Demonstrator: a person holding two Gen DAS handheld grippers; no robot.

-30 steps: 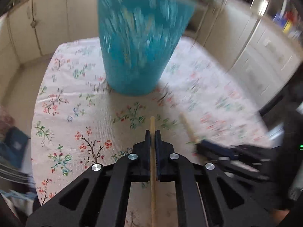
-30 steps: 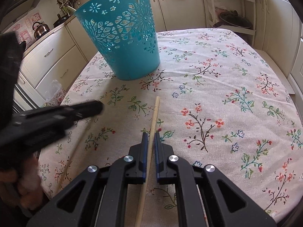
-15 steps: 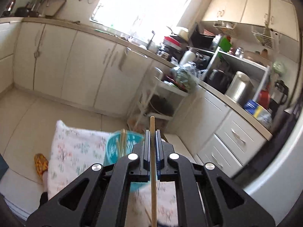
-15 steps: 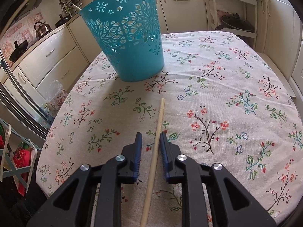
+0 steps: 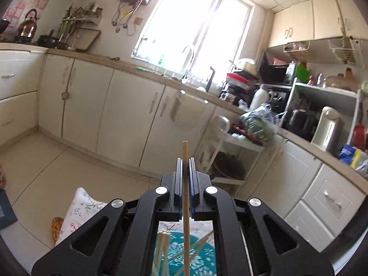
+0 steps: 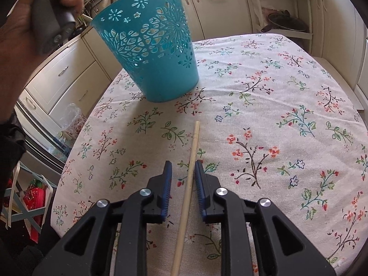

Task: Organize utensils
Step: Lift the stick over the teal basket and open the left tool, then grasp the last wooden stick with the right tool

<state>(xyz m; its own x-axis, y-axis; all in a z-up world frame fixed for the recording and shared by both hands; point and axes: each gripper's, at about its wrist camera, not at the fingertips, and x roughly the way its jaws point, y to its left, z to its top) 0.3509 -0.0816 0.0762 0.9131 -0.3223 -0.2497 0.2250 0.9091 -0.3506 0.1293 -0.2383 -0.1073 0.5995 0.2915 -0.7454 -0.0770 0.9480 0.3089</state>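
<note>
Left gripper [image 5: 185,161] clamped on a wooden chopstick [image 5: 185,184], raised above the teal basket [image 5: 195,253]; the stick's tip pokes out past the fingertips toward the kitchen cabinets. Through the gripper frame, the basket's mouth sits directly below, several chopsticks already leaning inside. From the right wrist view, the person's left hand [image 6: 34,16] is up beside the basket's rim.

Right gripper [image 6: 183,168] parted, jaws not pressing anything. A second chopstick [image 6: 187,188] lies flat on the floral tabletop [image 6: 287,115] between the blue pads, nearer the right-hand pad, pointing toward the basket. Basket stands upright near the tabletop's far left edge, apart from the stick's tip.
</note>
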